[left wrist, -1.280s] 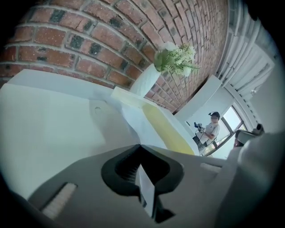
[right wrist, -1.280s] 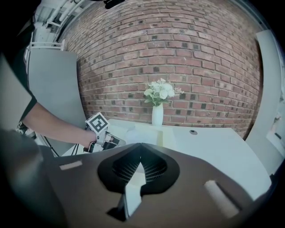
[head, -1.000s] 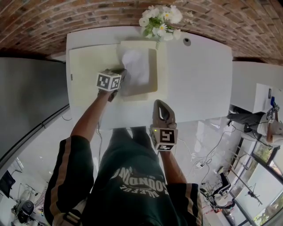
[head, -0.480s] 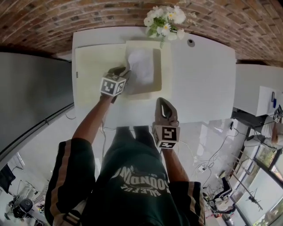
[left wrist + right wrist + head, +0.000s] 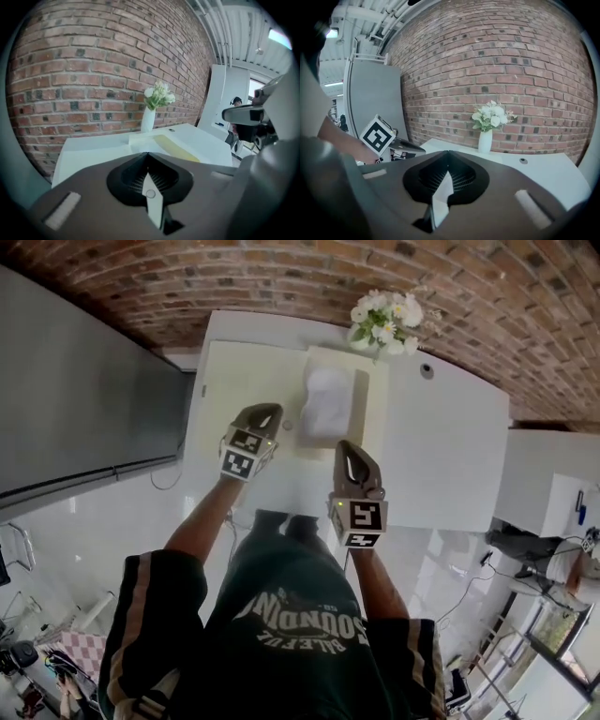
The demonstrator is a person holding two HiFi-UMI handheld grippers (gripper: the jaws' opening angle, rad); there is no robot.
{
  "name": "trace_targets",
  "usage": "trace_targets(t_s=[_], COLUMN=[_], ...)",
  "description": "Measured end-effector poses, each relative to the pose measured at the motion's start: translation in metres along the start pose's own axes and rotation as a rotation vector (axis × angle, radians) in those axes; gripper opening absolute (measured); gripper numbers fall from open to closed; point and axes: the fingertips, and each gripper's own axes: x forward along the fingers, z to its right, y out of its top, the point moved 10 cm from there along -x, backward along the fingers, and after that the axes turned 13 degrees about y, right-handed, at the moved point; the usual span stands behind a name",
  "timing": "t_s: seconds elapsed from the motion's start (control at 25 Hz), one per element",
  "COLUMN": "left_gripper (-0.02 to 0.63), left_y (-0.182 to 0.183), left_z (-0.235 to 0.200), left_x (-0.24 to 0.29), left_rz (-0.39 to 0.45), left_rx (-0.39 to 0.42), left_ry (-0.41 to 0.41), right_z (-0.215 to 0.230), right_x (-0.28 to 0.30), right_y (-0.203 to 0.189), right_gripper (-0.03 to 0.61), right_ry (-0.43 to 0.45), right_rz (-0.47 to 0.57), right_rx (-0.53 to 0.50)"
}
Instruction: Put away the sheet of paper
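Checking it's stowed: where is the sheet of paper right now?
In the head view, the sheet of paper lies in the cream tray, just in front of the flowers and to the right of the left gripper.

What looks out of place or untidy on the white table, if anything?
Only the sheet of paper: it lies in the cream tray but looks rumpled, not flat. The vase of flowers stands upright.
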Motion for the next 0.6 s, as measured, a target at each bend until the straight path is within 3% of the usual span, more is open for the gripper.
trace_targets(t_s=[0.12,0.6], left_gripper=[0.011,0.011], left_y=[0.007,0.037], left_z=[0.007,0.052], left_x=[-0.031,-0.109], left_rz=[0.039,0.173], left_rx=[-0.026,0.021], left_ry=[0.031,0.086], right_z=[0.0,0.004], right_x=[-0.003,-0.027], right_y=[0.012,0.041], right_gripper=[0.0,0.0], right_ry=[0.032,0.082], right_rz=[0.033,0.141], right_rx=[-0.035,-0.097])
